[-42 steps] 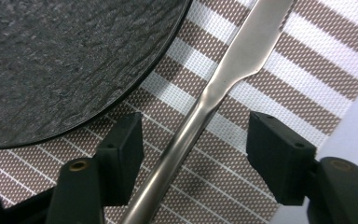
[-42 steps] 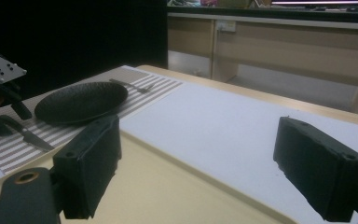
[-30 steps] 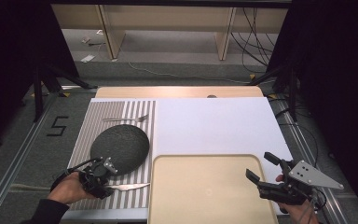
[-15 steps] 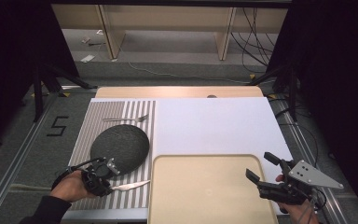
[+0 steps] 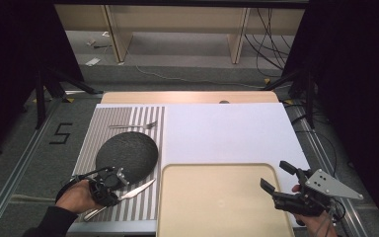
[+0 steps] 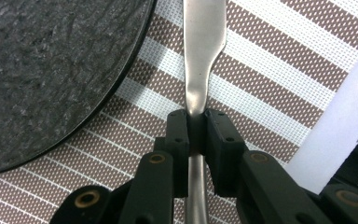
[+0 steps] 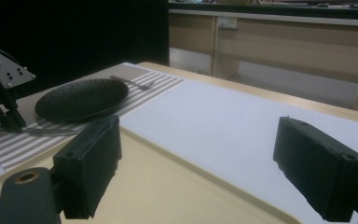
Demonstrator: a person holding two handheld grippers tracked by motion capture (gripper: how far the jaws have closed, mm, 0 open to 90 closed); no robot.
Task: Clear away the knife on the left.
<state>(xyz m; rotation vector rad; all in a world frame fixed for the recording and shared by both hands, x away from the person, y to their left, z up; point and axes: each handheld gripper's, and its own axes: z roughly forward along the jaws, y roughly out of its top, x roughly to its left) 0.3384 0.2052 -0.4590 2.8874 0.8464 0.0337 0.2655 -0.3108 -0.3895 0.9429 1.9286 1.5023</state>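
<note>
A table knife (image 6: 204, 56) of plain silver-coloured metal is seen lying on the striped placemat (image 5: 94, 143) at the near left of the bench (image 5: 192, 97), just beside the near rim of a dark, rough-textured round plate (image 5: 127, 154). In the left gripper view the knife is shown from above: a smooth, polished handle that narrows to a slim neck and then widens into a flat, blunt-looking blade, with soft reflections along its length and no pattern to be made out. The neck is pinched between the jaws of the left gripper (image 6: 196, 128), which have just been closing and are now pressed against the metal on both sides. In the high view the blade is pointed towards the beige tray (image 5: 177, 207), and the handle is trailed back under the person's left hand (image 5: 74, 196). The knife is still laid flat on the mat. A fork (image 5: 133, 126) is laid on the far part of the same mat, well apart from the knife. The right gripper (image 5: 281, 177) is held over the right edge of the tray, its jaws spread wide with nothing between them. The placemat is woven in brown and white stripes.
</note>
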